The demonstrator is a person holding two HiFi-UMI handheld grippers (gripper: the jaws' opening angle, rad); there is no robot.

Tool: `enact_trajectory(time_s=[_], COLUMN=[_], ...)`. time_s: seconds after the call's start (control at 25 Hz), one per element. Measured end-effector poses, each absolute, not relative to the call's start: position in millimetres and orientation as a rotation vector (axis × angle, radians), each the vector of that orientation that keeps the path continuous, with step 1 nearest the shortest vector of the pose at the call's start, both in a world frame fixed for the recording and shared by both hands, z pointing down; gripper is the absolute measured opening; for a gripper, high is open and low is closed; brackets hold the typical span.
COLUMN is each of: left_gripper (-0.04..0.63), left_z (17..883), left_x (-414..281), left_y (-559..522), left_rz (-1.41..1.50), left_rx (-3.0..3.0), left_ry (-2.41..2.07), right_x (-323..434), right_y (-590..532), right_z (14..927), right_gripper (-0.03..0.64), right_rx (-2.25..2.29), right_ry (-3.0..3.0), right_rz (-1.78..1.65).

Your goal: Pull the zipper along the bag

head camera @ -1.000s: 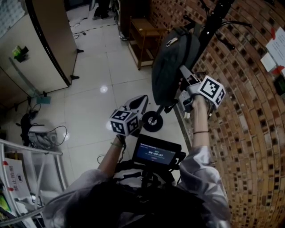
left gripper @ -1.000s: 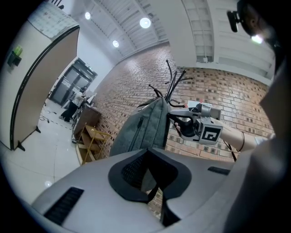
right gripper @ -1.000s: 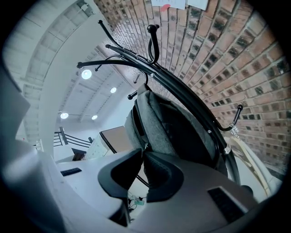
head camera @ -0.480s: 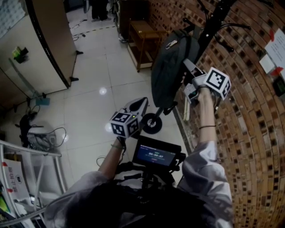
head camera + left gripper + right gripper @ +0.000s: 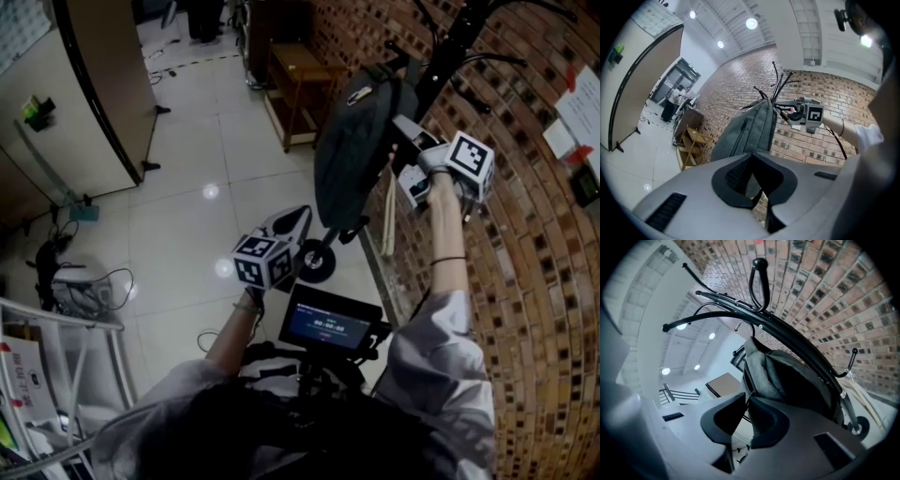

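Note:
A grey backpack (image 5: 352, 150) hangs from a black coat stand (image 5: 450, 47) against the brick wall. My right gripper (image 5: 398, 150) sits at the bag's right side, up near the top. In the right gripper view its jaws (image 5: 746, 401) are nearly together, shut on a thin dark zipper pull, and the bag (image 5: 773, 376) gapes dark beyond them. My left gripper (image 5: 305, 214) is level under the bag's bottom. In the left gripper view its tips (image 5: 761, 190) pinch grey fabric at the lower edge of the bag (image 5: 750, 131).
The brick wall (image 5: 525, 281) runs close on the right. A wooden shelf unit (image 5: 295, 84) stands behind the bag. A wheel (image 5: 316, 261) lies on the tiled floor below it, with a pale stick (image 5: 389, 220) beside it. A screen (image 5: 328, 323) hangs at the person's chest.
My right gripper has climbed along the bag's side, and the arm is stretched further up. The left gripper has stayed in place under the bag.

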State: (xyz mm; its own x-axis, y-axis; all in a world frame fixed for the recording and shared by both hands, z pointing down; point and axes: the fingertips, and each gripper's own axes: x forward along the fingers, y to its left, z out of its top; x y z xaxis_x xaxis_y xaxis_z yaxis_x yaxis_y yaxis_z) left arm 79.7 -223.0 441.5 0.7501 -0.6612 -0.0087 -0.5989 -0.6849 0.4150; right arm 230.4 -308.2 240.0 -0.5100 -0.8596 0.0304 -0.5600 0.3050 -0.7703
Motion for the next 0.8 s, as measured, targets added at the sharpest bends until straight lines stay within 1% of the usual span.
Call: enact_trajectory(time_s=[0.8], left_gripper=[0.007], left_z=[446], left_x=[83], left_y=[-235], left_rz=[-0.237], left_rx=[2.536], left_ry=[-0.943], right_x=[237], right_y=[-340], right_z=[202], right_gripper=[0.034], right_rx=[-1.217], right_ry=[2.144], right_rz=[-1.136])
